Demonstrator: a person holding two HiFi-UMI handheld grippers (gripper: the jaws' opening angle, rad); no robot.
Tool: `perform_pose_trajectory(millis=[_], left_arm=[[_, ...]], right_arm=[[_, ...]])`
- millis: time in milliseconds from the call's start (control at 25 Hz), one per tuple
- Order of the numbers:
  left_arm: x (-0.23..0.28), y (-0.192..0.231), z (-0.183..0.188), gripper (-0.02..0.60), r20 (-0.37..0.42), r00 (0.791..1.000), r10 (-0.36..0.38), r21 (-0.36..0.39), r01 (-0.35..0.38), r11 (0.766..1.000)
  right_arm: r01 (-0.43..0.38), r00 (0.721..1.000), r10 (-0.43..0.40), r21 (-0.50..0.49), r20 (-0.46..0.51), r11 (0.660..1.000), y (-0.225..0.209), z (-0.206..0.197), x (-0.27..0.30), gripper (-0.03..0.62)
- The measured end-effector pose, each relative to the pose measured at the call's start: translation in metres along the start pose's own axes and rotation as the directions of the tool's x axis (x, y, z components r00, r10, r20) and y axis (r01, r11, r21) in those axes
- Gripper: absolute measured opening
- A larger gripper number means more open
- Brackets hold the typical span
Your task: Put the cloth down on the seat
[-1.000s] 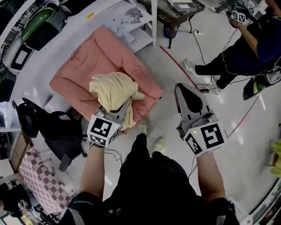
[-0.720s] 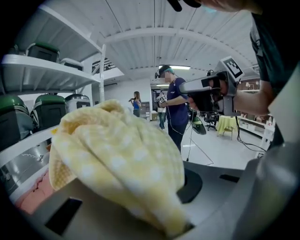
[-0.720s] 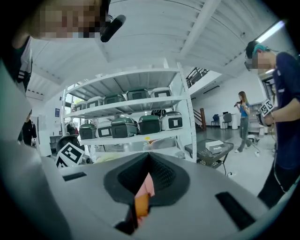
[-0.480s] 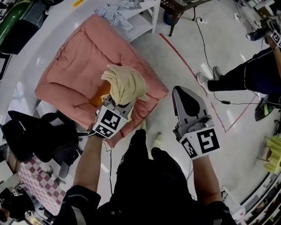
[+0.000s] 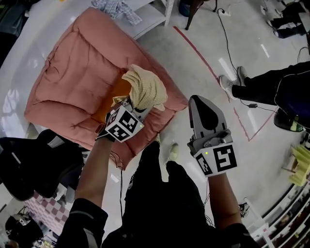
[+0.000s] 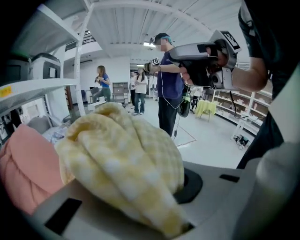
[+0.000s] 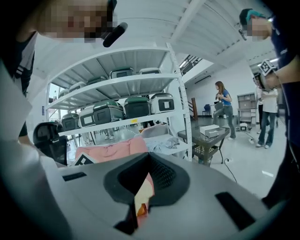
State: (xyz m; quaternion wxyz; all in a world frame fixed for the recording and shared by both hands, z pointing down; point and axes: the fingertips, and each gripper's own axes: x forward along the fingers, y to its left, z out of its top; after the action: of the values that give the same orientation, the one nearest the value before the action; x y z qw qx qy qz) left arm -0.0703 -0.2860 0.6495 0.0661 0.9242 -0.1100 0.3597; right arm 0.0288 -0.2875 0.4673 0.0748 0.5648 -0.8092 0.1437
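The cloth is a soft yellow-and-white checked fabric, bunched into a rounded, puffy bundle with deep folds. In the left gripper view the cloth fills the space between the jaws and bulges up and outward past them, its lower end pinched into a narrow tail at the base. The left gripper is clenched on this bundle, its grey plastic jaws pressing the fabric from both sides. The bundle sits at the gripper's tip, held over the near right part of the seat; whether it touches the cushion cannot be told.

The seat is a thick, salmon-pink padded cushion, quilted into broad puffy panels with stitched seams and rounded corners. An orange patch shows on it just beside the cloth; what it is cannot be made out.

The right gripper is well apart from the cloth, to its right, over the glossy pale floor. Its grey jaws with dark textured pads are closed together with nothing between them.

A red tape line runs across the floor. Beyond the seat stands a white shelf with a crumpled patterned fabric on it. Another person's dark-clothed legs enter from the right.
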Motion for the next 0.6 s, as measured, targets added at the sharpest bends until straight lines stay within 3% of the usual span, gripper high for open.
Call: perform_pose_trajectory(millis=[240,480,600], left_arm=[[0.043,0.014,-0.020,0.075,-0.043,0.995,-0.089,0.081,0.092,0.992],[0.081,0.021,-0.029,0.075,-0.081,0.983,-0.167,0.163,0.178,0.970],[0.101,0.031,-0.049,0.084,-0.111,0.975,-0.190,0.151,0.206,0.967]], right_arm=[[0.014,0.999,-0.014,0.007,-0.049,1.000,-0.008,-0.033,0.020,0.003],[0.031,0.996,-0.029,0.019,-0.083,0.999,-0.020,-0.060,0.030,0.003],[0.032,0.994,-0.028,0.039,-0.108,0.999,-0.019,-0.072,0.036,0.003]])
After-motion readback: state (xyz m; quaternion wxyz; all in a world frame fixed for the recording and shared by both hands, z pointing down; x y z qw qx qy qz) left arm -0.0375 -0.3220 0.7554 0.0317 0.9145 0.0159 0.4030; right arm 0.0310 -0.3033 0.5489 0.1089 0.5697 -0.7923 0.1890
